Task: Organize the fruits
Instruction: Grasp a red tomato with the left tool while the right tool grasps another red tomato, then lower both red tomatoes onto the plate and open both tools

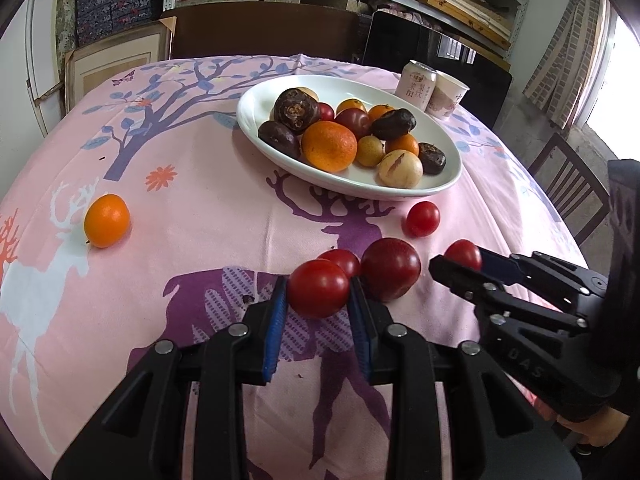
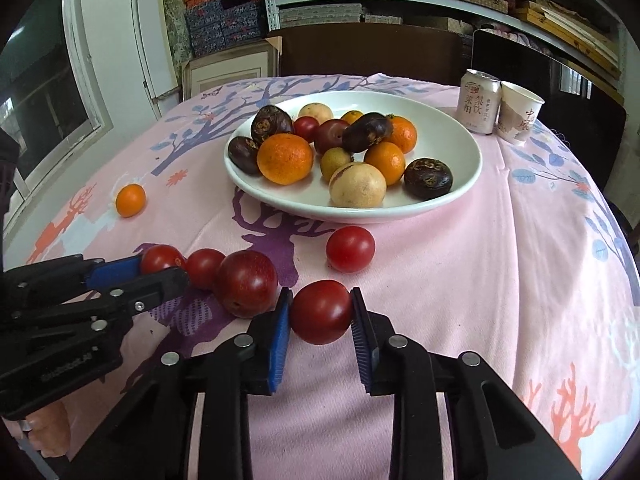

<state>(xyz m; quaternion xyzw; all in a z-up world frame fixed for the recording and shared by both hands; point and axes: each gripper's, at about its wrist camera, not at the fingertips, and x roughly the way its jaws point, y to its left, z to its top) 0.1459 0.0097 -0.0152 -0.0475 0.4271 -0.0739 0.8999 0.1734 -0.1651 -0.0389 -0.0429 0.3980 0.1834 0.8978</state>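
My left gripper (image 1: 318, 294) is shut on a red tomato (image 1: 319, 288) low over the pink cloth; it also shows in the right wrist view (image 2: 160, 266). My right gripper (image 2: 321, 312) is shut on another red tomato (image 2: 321, 311), seen in the left wrist view (image 1: 464, 256) too. Between them lie a dark red plum (image 2: 245, 283) and a small tomato (image 2: 205, 268). One more tomato (image 2: 350, 249) lies before the white plate (image 2: 460, 176), which holds several oranges and dark and yellow fruits. A small orange (image 1: 106, 221) lies far left.
A drink can (image 2: 478, 101) and a paper cup (image 2: 519, 113) stand behind the plate at the right. Chairs stand at the table's far edge and right side. Shelves with boxes fill the back wall.
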